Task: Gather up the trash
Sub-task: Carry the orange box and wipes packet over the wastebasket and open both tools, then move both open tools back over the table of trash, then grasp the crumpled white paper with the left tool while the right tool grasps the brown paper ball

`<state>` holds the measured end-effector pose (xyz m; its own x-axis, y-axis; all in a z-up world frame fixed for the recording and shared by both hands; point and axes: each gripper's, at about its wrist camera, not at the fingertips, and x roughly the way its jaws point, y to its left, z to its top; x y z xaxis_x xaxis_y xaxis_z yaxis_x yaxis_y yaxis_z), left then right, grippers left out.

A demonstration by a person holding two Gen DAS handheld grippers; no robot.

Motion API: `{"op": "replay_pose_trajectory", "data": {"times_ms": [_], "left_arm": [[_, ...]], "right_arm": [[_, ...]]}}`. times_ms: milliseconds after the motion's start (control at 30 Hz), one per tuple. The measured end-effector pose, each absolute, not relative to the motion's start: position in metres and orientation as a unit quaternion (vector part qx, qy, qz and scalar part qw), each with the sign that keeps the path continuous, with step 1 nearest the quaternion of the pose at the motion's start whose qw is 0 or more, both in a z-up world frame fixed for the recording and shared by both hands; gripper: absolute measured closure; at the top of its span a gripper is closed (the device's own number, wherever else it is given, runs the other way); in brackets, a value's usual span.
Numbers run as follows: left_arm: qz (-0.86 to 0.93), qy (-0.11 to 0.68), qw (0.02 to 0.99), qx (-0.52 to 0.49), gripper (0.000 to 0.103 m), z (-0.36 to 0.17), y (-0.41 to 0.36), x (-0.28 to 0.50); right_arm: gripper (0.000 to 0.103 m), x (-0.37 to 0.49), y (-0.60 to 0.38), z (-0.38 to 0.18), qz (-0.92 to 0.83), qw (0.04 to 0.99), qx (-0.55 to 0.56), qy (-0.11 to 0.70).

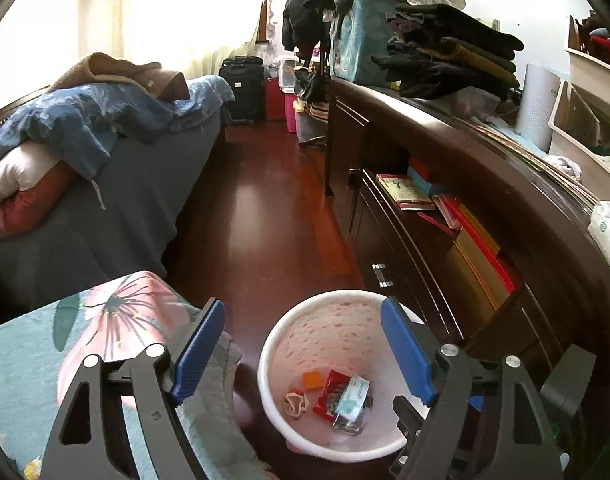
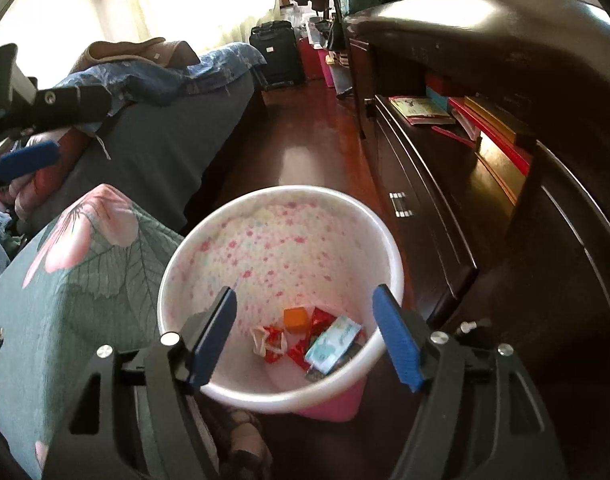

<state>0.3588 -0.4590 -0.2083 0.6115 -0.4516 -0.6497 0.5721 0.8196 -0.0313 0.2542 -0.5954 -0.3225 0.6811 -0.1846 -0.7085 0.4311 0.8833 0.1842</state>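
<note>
Tongs (image 2: 304, 312) gape above upright bin (image 2: 393, 248), mouth up.

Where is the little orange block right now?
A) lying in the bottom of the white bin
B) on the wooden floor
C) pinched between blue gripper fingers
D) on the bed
A: the orange block lies among wrappers at the bottom of the white bin; both pairs of blue fingers hold nothing.
</note>
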Motion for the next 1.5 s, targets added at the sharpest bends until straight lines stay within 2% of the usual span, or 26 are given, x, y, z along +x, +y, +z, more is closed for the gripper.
{"op": "replay_pose_trajectory", "data": {"times_ms": [200,367,633,933,1100,1267,1400,1500], "left_arm": [[-0.283,0.322,0.898,0.094,0.021,-0.190,-0.438,0.339],[-0.273,0.311,0.905,0.096,0.015,-0.175,-0.408,0.322],[-0.203,0.320,0.921,0.090,0.008,-0.166,-0.322,0.303],[-0.077,0.354,0.929,0.074,0.004,-0.185,-0.204,0.315],[-0.062,0.399,0.914,0.042,0.004,-0.209,-0.157,0.333],[-0.080,0.417,0.903,0.065,0.004,-0.229,-0.149,0.347],[-0.062,0.403,0.906,0.115,0.004,-0.244,-0.149,0.346],[-0.056,0.402,0.907,0.114,0.004,-0.250,-0.142,0.349]], "right_arm": [[0.023,0.234,-0.579,-0.306,-0.174,0.898,0.171,0.367],[0.017,0.216,-0.553,-0.283,-0.163,0.901,0.163,0.368],[0.010,0.193,-0.485,-0.256,-0.109,0.909,0.126,0.382],[0.007,0.184,-0.387,-0.229,-0.023,0.921,0.069,0.382],[0.006,0.192,-0.342,-0.223,0.008,0.922,0.041,0.384],[0.006,0.199,-0.315,-0.227,0.023,0.919,0.028,0.394],[0.006,0.203,-0.303,-0.231,0.026,0.915,0.017,0.402],[0.006,0.207,-0.295,-0.231,0.026,0.913,0.010,0.406]]}}
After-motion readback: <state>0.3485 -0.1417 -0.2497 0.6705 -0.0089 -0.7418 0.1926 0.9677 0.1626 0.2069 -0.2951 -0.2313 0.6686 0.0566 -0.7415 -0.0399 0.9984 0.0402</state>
